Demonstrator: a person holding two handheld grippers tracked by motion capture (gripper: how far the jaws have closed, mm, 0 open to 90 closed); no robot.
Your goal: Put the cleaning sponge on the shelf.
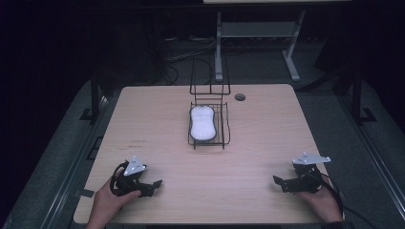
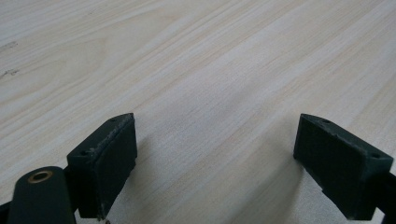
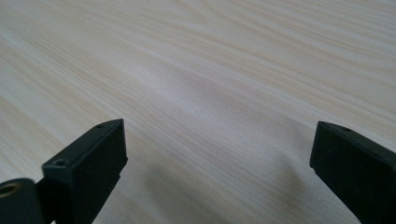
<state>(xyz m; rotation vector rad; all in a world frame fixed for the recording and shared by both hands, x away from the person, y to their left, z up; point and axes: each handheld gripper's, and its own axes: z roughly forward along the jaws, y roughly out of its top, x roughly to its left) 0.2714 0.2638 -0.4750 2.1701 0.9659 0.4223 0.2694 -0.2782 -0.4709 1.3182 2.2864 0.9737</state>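
On the left I have my left gripper (image 1: pixel 152 185) low over the near part of the wooden table (image 1: pixel 267 124), its jaws standing wide apart with nothing but bare wood grain between them in the left gripper view. Moving toward the middle, the white oblong dish (image 1: pixel 202 123) lies inside the lower tray of the black wire rack (image 1: pixel 224 125), well apart from both grippers, and the rack's tall upright frame rises behind it near the far edge. From how things lie I judge the placing done: the dish sits in the rack and neither gripper holds anything, so what is left looks like no more than parking my hands. On the right, my right gripper (image 1: pixel 282 183) hovers near the table's near right corner, jaws spread wide and empty. There is open tabletop between both grippers and the rack; the near edge lies just behind my hands, and the right edge is close beside the right gripper.
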